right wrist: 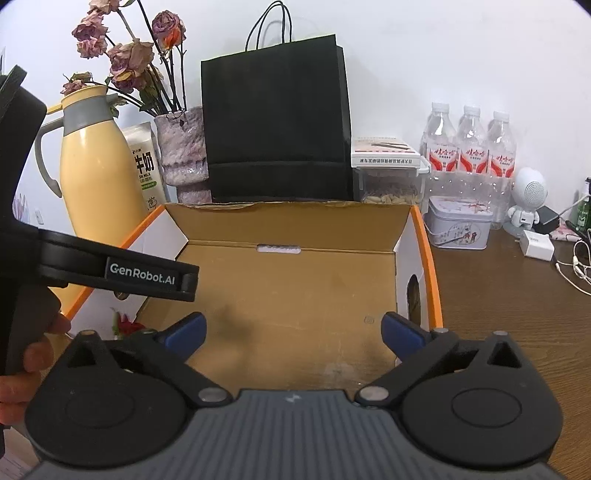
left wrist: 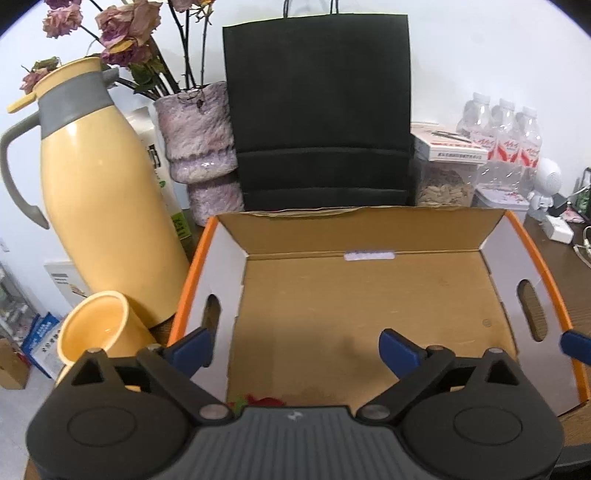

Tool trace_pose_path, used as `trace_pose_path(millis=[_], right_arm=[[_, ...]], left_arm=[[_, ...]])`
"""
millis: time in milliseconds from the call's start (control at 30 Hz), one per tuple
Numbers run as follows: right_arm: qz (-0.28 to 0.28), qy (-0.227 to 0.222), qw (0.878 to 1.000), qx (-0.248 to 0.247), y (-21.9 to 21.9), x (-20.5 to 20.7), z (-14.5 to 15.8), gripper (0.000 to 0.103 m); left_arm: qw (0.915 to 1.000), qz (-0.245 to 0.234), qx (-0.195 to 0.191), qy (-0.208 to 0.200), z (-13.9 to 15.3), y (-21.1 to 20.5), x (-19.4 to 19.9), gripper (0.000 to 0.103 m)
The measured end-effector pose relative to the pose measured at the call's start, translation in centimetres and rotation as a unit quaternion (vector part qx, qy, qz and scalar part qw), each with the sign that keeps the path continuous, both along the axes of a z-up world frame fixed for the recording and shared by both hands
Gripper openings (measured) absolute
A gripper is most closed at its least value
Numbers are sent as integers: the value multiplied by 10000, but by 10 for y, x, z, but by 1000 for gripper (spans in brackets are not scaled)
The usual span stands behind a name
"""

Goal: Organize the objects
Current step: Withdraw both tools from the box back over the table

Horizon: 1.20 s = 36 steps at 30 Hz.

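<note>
Jaws wide, cardboard box (left wrist: pixel 369 295) beneath (empty-handed)

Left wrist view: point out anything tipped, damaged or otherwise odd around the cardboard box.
The yellow cup lies tipped, mouth towards the camera, against the yellow thermos left of the cardboard box. The box's back flap edge is ragged. The roses in the vase are wilted.
</note>
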State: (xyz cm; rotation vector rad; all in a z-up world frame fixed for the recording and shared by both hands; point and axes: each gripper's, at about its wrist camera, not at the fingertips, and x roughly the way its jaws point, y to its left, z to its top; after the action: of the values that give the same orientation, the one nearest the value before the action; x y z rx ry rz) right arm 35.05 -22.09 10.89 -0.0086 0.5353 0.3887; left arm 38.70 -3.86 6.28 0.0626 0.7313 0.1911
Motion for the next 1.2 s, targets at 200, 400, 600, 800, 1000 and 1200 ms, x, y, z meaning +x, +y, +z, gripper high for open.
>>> trace_pose_path(millis=[200, 400, 600, 800, 1000, 1200], right_arm=[[-43, -95, 9999, 7, -2, -6, 6, 103], [-61, -174, 9998, -27, 0, -16, 12, 103], [-56, -240, 9997, 33, -1, -32, 20, 103], [-53, -341, 9994, -20, -1, -51, 30, 103], [-22, -493, 9988, -3, -3, -77, 45, 103], [19, -678, 9976, -114, -6, -107, 51, 103]], left_arm=[[9999, 124, -99, -22, 2, 7, -4, 97], [9994, 123, -302, -109, 7, 11, -18, 97], [9990, 184, -348, -221, 16, 13, -37, 97], [9982, 210, -366, -418, 30, 19, -59, 97], [9976, 157, -350, -575, 42, 23, -85, 97], [9968, 79, -246, -750, 51, 27, -121, 97]])
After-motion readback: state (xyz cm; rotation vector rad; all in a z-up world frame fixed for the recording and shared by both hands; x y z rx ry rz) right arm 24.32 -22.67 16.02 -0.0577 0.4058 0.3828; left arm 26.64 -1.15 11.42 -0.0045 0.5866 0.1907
